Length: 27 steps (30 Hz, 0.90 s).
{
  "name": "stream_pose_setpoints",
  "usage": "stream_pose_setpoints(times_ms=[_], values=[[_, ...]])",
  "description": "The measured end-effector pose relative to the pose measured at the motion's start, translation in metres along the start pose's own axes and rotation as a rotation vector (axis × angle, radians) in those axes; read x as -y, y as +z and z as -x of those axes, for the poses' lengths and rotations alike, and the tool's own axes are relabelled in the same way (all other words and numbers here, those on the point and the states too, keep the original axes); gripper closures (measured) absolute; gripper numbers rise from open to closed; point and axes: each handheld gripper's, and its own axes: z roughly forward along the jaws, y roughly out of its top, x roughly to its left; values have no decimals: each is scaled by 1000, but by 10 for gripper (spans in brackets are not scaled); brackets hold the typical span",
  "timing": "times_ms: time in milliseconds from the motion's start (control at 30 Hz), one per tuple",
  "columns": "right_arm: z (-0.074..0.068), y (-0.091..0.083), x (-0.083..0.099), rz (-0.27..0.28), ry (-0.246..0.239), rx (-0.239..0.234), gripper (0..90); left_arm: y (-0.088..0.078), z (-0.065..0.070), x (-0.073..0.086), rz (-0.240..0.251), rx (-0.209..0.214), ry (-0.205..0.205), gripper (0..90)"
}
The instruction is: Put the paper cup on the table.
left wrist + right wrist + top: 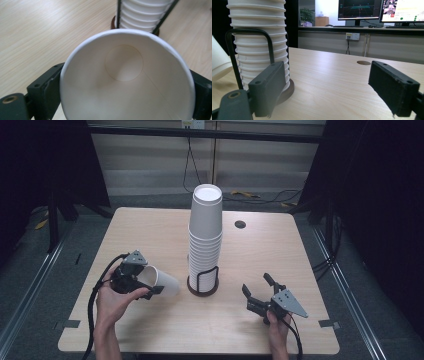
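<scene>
Light wood table (150,235) is sitting in a dim room, monitors glowing at 12 o'clock, text unreadable. Left gripper (145,287) is squeezing a paper cup (162,281); right gripper (260,292) is gaping wide.

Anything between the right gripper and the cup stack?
Nothing visible. The right gripper sits open on the table, bare wood between it and the cup stack. The left gripper holds a single paper cup on the stack's other side.
</scene>
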Motion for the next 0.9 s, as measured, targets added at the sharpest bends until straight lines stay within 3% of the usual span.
stream_pose_setpoints(times_ms=[100, 333, 433, 533, 733, 800, 833, 900], values=[[0, 0, 0, 0, 0, 0, 138, 4, -6, -4, -15, 29, 4, 71], [0, 0, 0, 0, 0, 0, 138, 6, -13, -18, -69, -2, 16, 67], [0, 0, 0, 0, 0, 0, 138, 6, -16, -25, -81, 6, 21, 67], [0, 0, 0, 0, 1, 1, 138, 8, -18, -32, -128, -22, 37, 67], [0, 0, 0, 0, 1, 1, 137, 19, -22, -41, -224, -36, 71, 65], [0, 0, 0, 0, 0, 1, 137, 21, -23, -43, -232, -50, 65, 62], [0, 0, 0, 0, 0, 1, 137, 22, -24, -44, -239, -41, 52, 62], [0, 0, 0, 0, 1, 2, 138, 27, -26, -46, -275, -26, 63, 60]])
